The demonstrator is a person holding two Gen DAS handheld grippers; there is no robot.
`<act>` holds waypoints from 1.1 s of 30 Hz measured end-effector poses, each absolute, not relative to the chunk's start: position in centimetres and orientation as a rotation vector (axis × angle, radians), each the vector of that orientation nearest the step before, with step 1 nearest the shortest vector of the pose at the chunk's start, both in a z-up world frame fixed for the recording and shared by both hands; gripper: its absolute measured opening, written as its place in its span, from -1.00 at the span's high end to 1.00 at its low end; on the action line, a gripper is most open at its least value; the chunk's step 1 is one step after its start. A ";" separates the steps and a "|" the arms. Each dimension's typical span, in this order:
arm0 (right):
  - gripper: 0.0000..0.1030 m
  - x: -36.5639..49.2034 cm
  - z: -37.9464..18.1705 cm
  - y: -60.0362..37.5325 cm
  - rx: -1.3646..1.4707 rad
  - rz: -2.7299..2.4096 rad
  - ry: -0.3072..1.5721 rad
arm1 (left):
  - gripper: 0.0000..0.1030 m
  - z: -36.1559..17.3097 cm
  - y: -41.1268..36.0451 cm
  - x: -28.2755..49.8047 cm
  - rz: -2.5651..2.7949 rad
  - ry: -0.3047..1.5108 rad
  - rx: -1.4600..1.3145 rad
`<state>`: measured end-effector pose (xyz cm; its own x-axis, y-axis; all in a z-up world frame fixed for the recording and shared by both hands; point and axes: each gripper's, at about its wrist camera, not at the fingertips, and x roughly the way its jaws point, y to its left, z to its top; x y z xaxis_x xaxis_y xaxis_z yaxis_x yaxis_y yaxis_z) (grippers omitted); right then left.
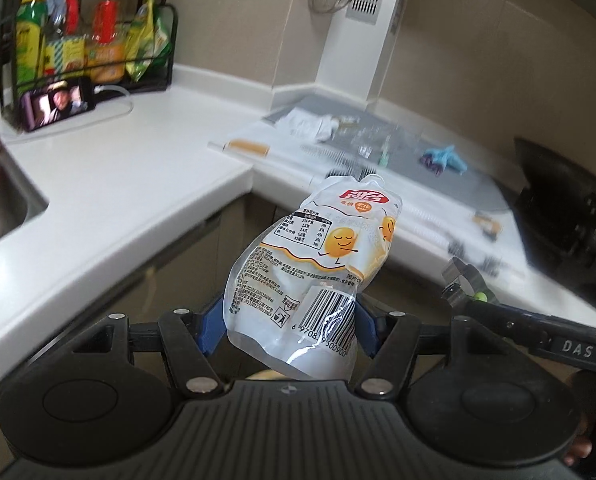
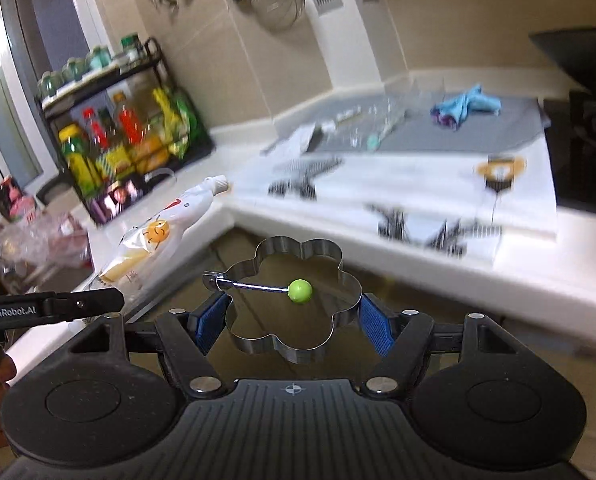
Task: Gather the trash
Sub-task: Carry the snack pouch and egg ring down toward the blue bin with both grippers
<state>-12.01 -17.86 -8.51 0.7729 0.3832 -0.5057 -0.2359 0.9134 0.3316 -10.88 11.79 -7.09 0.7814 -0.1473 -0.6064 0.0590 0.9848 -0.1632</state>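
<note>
a: what's the left tool (image 1: 289,322) got?
b: it's clamped on a crumpled white snack pouch (image 1: 310,268), held up off the white desk (image 1: 109,184).
a: and the right tool (image 2: 293,316)?
b: its blue pads (image 2: 372,326) pinch a flower-shaped metal ring (image 2: 298,300) with a green knob (image 2: 300,290), out past the desk edge. blue cloth (image 2: 464,106) lies on the grey mat (image 2: 502,130).
</note>
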 end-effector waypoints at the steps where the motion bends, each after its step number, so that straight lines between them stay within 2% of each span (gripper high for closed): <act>1: -0.43 -12.2 -8.9 -17.7 0.256 0.341 0.616 | -0.35 -7.7 11.8 -11.2 -0.107 0.675 -0.135; 15: -0.43 -12.6 -11.6 -15.2 0.211 0.348 0.735 | -0.35 -11.6 11.4 -11.2 -0.088 0.768 -0.107; 33: -0.44 -12.1 -12.6 -14.4 0.192 0.348 0.778 | -0.35 -12.8 10.8 -10.7 -0.080 0.794 -0.110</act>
<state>-12.09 -14.44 -12.58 0.6591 0.3753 -0.6517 -0.2352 0.9260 0.2954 -10.70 10.81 -12.81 0.6984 -0.1128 -0.7068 0.0297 0.9912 -0.1288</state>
